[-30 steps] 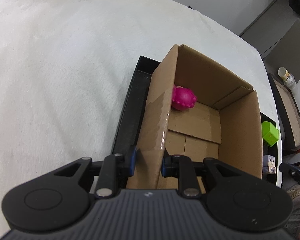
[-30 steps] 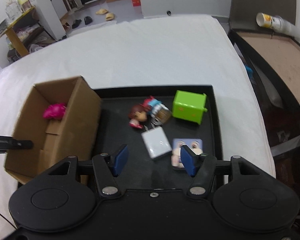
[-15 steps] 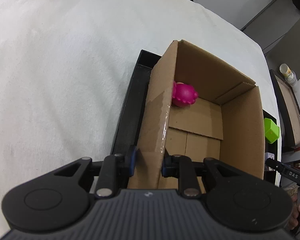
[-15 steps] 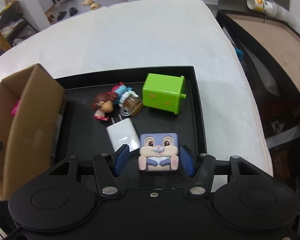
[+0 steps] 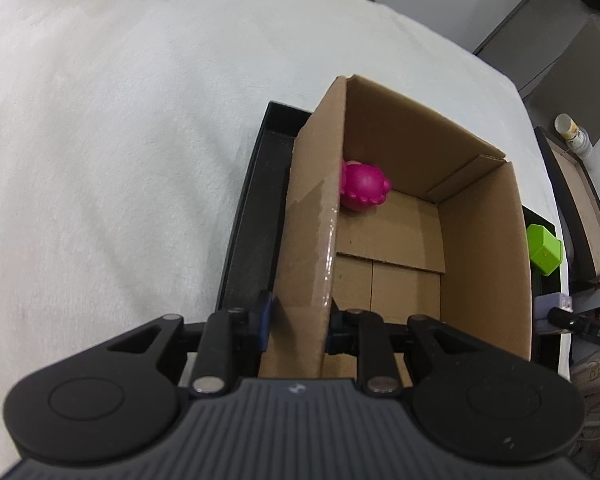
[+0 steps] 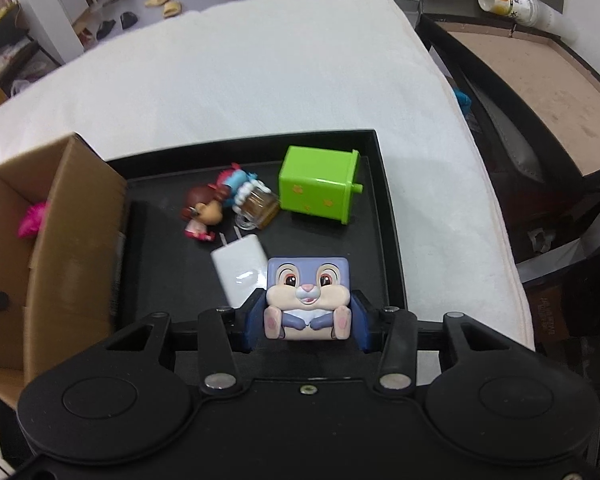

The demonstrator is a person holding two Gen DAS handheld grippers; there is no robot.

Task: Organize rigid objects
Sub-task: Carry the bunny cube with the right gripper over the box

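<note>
My left gripper (image 5: 298,320) is shut on the near wall of the open cardboard box (image 5: 480,240), which stands on the black tray (image 5: 256,220). A pink toy (image 5: 364,186) lies in the box's far corner. In the right wrist view my right gripper (image 6: 308,322) has its jaws closing on a purple bunny cube (image 6: 307,296), with both blue pads against the cube's sides. Beyond it on the tray (image 6: 380,220) lie a white charger (image 6: 240,270), a small doll (image 6: 204,212), a tiny mug (image 6: 258,206) and a green box (image 6: 320,188). The cardboard box (image 6: 76,232) stands at the left.
The tray rests on a white cloth-covered surface (image 6: 280,80). To the right stands a black-edged, brown-topped table (image 6: 540,80) with a paper cup (image 6: 508,0) lying on it. Shelves and shoes are on the floor far behind.
My right gripper came in over the bunny cube and its jaws narrowed until the pads met the cube's sides. The left gripper kept its grip on the box wall.
</note>
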